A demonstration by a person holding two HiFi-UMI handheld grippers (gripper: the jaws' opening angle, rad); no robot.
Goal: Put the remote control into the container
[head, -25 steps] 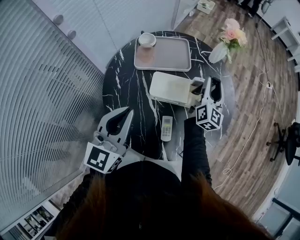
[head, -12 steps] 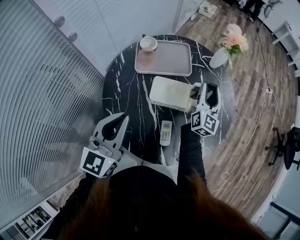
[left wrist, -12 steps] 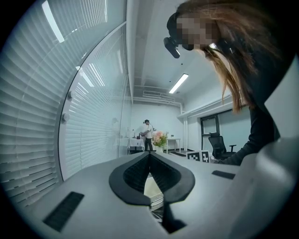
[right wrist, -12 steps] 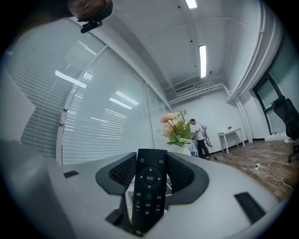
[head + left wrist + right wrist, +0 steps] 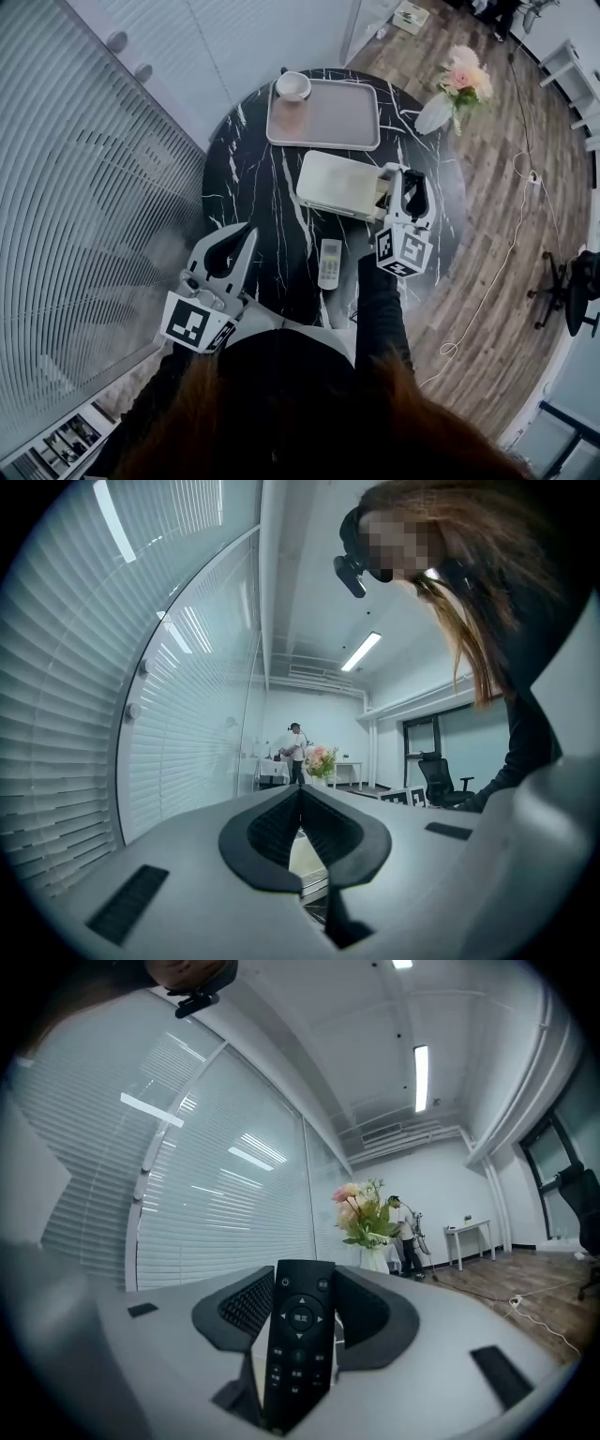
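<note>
Table: tray far, cup on its left corner; container central, right gripper with remote control at its right; air-conditioner remote nearer; vase far right.

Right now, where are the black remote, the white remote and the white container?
black remote (image 5: 298, 1335): right gripper view, on its button face.
white remote (image 5: 330, 263): head view, on the middle of its body.
white container (image 5: 333, 180): head view, on its bare upper surface.
</note>
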